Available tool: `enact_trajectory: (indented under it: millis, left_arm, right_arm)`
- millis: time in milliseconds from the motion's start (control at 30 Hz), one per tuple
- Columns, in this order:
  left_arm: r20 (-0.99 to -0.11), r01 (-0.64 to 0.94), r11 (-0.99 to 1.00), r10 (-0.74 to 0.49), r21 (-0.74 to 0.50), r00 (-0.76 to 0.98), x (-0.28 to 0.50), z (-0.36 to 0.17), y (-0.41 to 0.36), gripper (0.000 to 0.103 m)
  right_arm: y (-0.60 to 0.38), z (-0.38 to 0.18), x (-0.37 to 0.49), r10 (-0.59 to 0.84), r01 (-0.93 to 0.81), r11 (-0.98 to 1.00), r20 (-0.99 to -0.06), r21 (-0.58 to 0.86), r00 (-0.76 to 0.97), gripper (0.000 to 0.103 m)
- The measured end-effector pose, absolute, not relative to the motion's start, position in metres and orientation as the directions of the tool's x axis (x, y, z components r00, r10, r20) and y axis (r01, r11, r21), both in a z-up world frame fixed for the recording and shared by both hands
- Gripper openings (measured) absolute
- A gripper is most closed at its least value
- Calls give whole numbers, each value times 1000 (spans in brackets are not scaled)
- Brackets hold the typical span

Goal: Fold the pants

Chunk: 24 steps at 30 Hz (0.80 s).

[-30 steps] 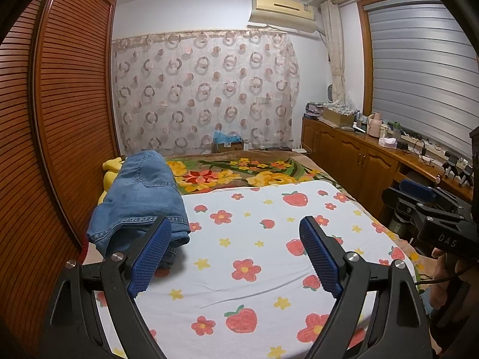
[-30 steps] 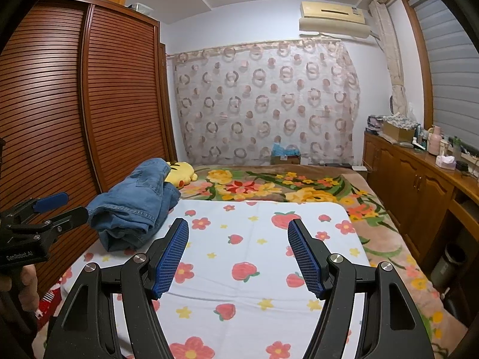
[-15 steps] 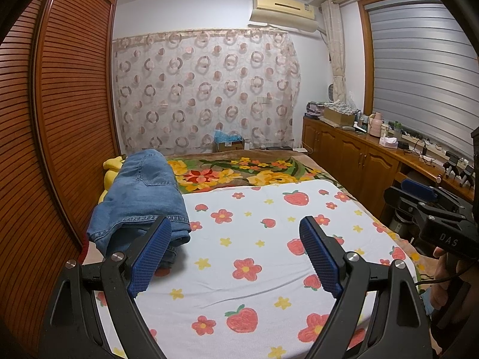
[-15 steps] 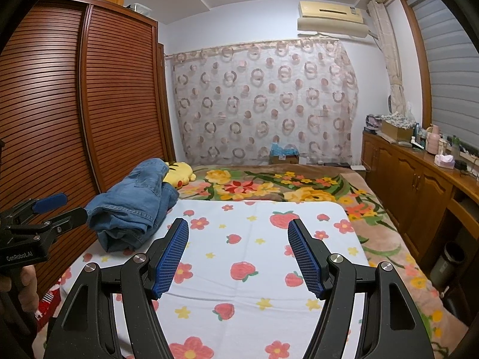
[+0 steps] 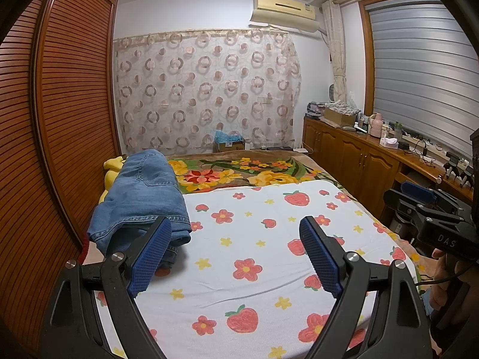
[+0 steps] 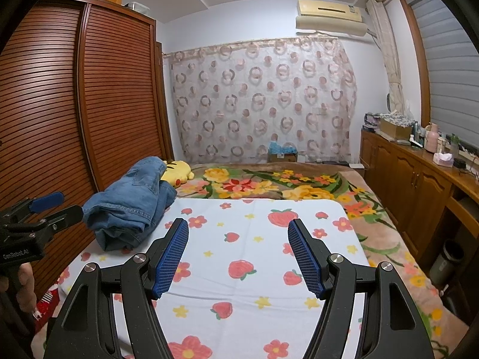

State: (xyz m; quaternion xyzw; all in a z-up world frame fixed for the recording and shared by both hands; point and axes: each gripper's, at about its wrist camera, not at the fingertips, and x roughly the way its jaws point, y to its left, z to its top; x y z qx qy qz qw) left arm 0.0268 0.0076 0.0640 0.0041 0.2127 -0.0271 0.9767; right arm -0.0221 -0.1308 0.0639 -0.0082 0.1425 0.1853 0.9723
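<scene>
1. The left tongs [image 5: 235, 251] hang over the near part of the bed, their blue pads wide apart with only bedding showing between them; they grip nothing.
2. The right tongs [image 6: 238, 254] are likewise spread, with a narrower gap than the left pair, and nothing is held between the pads.
3. The jeans [image 5: 143, 200] lie in a loose, rumpled heap at the left edge of the bed, close to the slatted wooden wardrobe [image 5: 60, 119]. They are apart from both pairs of tongs, though in the left wrist view the left pad overlaps the heap's near hem.
4. In the right wrist view the same jeans [image 6: 131, 206] sit partly on the white strawberry-and-flower sheet [image 6: 254, 239] and partly against a yellow plush toy [image 6: 178, 172] behind them.
5. Beyond the sheet lies a brown floral blanket [image 5: 239, 170] that covers the far half of the bed.
6. A curtain with ring patterns [image 6: 263, 98] hangs on the far wall, with an air conditioner [image 6: 329, 18] mounted above it.
7. A wooden cabinet [image 5: 353, 155] runs along the right wall, its tabletop crowded with a cardboard box, a pink jug and small items.
8. Each wrist view catches the other handheld device at its edge, with a hand [image 6: 25, 278] on the left one's grip.
</scene>
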Motion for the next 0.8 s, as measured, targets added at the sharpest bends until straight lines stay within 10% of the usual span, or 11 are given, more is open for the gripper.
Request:
enact_trajectory:
  millis: [800]
  left_arm:
    - [-414,55,998,-51,-4,909,29,63,8,88]
  right_arm:
    - [-131,65,-24,357,-362,932,-278,37,892,71]
